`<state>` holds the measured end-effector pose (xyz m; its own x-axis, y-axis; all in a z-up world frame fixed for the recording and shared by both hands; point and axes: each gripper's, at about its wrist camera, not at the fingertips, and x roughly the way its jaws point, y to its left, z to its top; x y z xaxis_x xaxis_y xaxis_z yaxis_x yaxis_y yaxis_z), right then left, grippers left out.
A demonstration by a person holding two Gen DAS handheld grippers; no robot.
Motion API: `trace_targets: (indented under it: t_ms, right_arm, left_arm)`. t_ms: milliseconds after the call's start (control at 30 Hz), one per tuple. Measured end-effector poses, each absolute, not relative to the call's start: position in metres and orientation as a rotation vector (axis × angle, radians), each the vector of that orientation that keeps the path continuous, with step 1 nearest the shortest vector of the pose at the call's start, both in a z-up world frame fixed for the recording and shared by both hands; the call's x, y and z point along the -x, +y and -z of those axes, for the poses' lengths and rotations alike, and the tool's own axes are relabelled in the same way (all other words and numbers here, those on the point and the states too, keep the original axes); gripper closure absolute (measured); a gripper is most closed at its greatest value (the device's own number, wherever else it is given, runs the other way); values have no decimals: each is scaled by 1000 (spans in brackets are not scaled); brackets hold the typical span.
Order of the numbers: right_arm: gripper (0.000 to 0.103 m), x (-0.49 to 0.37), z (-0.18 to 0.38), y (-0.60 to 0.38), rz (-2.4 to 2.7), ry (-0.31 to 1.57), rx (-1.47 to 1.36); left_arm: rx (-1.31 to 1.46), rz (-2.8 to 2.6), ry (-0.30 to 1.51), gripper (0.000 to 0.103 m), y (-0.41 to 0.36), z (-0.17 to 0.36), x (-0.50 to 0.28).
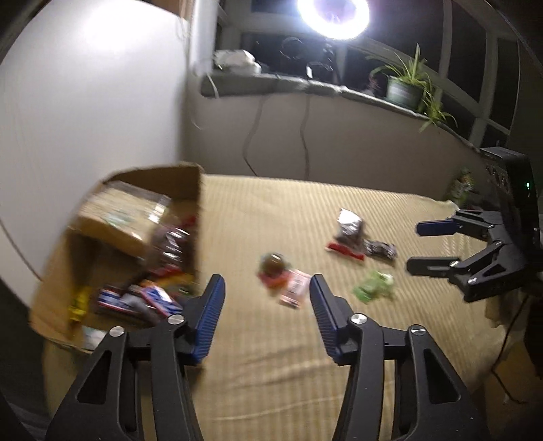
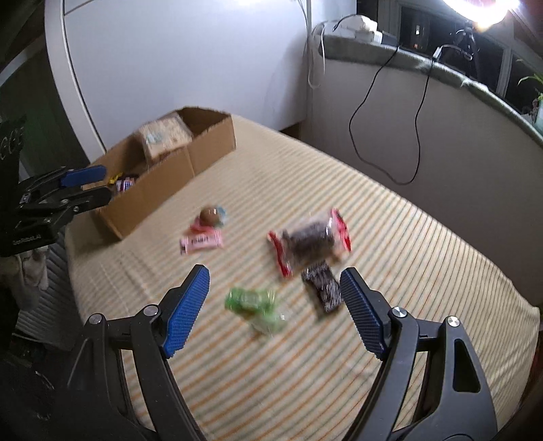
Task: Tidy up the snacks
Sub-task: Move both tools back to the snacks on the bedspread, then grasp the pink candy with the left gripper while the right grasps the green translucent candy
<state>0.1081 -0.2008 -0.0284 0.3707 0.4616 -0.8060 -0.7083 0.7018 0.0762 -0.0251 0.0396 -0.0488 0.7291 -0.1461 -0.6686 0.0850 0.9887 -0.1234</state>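
Note:
Loose snacks lie on the striped tablecloth [image 2: 390, 217]: a green packet [image 2: 253, 302] [image 1: 373, 288], a pink packet [image 2: 202, 242] [image 1: 293, 288] with a round brown snack [image 2: 209, 215] [image 1: 271, 264] beside it, a red-edged clear bag [image 2: 310, 241] [image 1: 346, 234] and a dark bar [image 2: 324, 286] [image 1: 380, 249]. A cardboard box [image 1: 180, 183] [image 2: 159, 193] at the left holds several snacks. My left gripper [image 1: 266, 288] is open and empty, above the cloth between the box and the pink packet. My right gripper [image 2: 275, 283] is open and empty, hovering over the green packet.
A white wall panel [image 2: 186, 57] stands behind the box. A window sill [image 1: 305, 84] carries a potted plant [image 1: 405, 84] and a bright ring lamp [image 1: 332, 17]. Cables [image 2: 373, 118] hang down the back wall. The table edge drops off at the near side.

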Motion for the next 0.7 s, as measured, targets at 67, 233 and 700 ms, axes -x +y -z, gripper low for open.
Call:
trace_targets:
  t_ms: [67, 233, 700]
  right_arm:
    - [21, -105, 36, -203, -782, 936, 306]
    - [41, -100, 57, -198, -827, 985, 327]
    - [43, -115, 82, -171, -909, 1027, 408]
  left_arm:
    - [92, 153, 775, 60, 31, 58, 19]
    - [88, 173, 828, 64, 16, 74, 9]
    - [55, 155, 905, 64, 4, 98, -22]
